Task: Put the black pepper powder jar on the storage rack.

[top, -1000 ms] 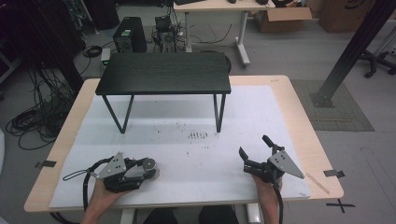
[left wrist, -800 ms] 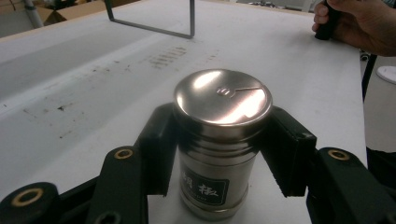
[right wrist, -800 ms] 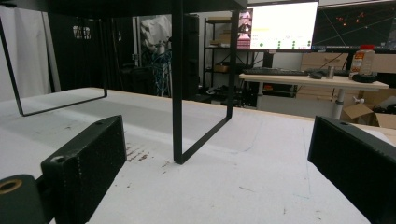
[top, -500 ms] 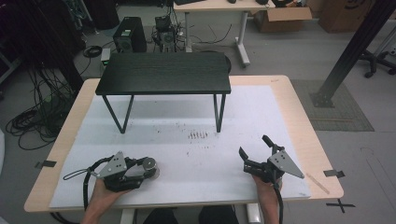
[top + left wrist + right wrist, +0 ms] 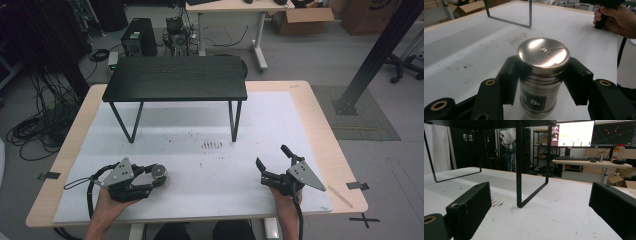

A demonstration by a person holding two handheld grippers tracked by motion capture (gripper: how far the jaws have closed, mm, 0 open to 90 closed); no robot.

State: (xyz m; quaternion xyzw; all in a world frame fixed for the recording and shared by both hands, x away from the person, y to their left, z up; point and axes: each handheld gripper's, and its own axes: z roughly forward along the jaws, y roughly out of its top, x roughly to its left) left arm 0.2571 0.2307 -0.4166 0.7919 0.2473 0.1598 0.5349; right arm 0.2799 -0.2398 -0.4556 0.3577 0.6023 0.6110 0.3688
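Left hand-held gripper (image 5: 541, 82) clamped around upright steel pepper shaker (image 5: 540, 75) low on white bench (image 5: 210, 165), right hand-held gripper (image 5: 275, 162) gaping empty; likely rigid, light, slick-walled, best gripped mid-body below the lid.

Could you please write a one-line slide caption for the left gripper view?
Left gripper with jaws closed around an upright steel canister on the white table.

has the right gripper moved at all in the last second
No. In the high view the right gripper sits at the same spot, just left of the tape strip on the table edge.
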